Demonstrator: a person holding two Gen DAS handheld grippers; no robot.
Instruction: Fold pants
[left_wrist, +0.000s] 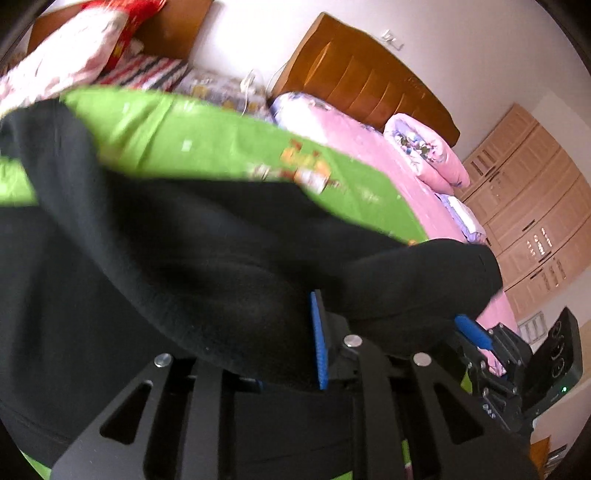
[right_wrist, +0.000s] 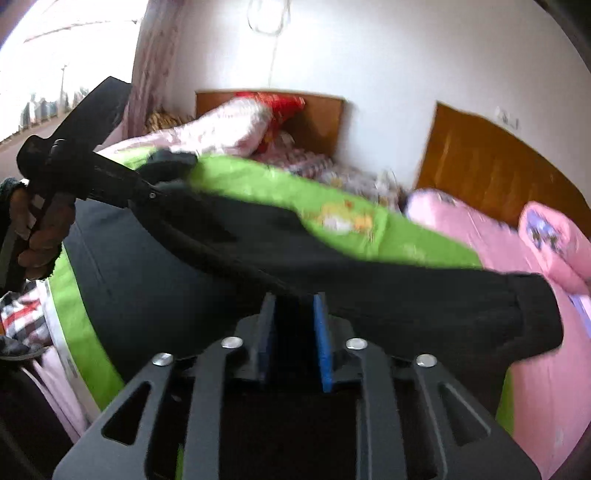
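The black pants fill most of the left wrist view and lie blurred over a green sheet. My left gripper is shut on the pants; only one of its blue pads shows, and cloth hides the other finger. In the right wrist view the pants stretch as a ridge from my left gripper, held by a hand, across to my right gripper. Its blue pads stand apart, with dark cloth lying over the tips. My right gripper also shows under the pants' cuff.
The green sheet lies on a bed, with a second bed in pink sheets beside it. A rolled pink quilt rests by the wooden headboard. More bedding is piled at the far end. Wooden cupboards line the right wall.
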